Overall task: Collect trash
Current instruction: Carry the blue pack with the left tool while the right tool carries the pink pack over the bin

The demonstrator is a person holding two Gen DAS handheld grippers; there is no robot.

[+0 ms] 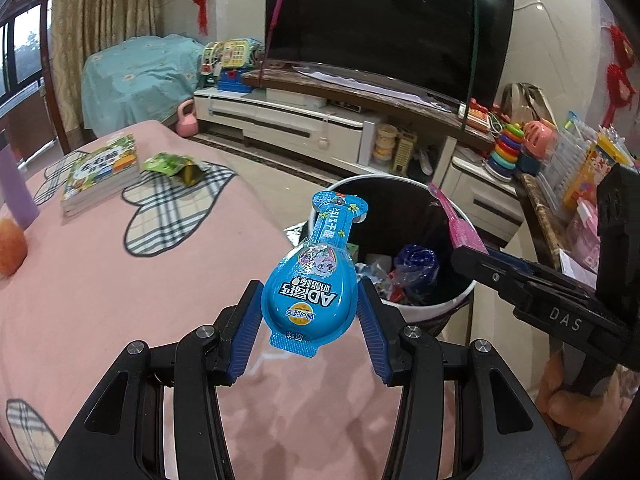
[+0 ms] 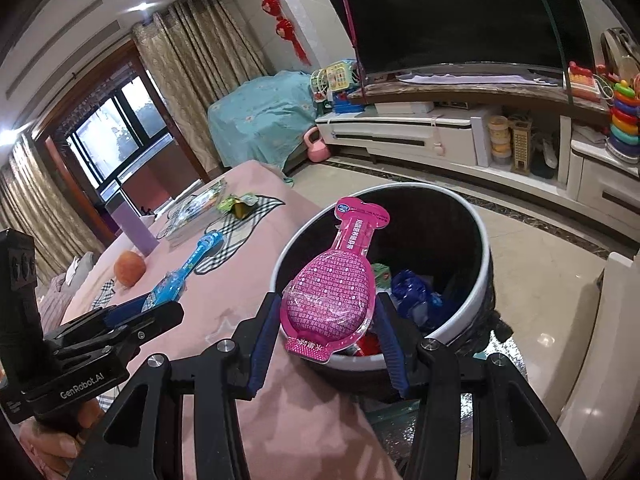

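Note:
My left gripper (image 1: 308, 292) is shut on a blue spoon-shaped snack packet (image 1: 310, 292), held above the pink table edge beside the trash bin (image 1: 440, 308). My right gripper (image 2: 326, 312) is shut on a pink spoon-shaped packet (image 2: 330, 300), held over the near rim of the bin (image 2: 460, 320). The bin is white outside, dark inside, and holds several wrappers. The right gripper and its pink packet (image 1: 460, 228) show at the right of the left wrist view; the left gripper's blue packet (image 2: 192, 264) shows in the right wrist view. A green wrapper (image 1: 172, 166) lies on the table.
On the pink tablecloth (image 1: 100, 280) lie a stack of books (image 1: 102, 172), a purple cup (image 1: 16, 188) and an orange fruit (image 1: 10, 246). A TV stand (image 1: 300, 120) with toys stands behind the bin. A shelf of toys (image 1: 560, 160) is at the right.

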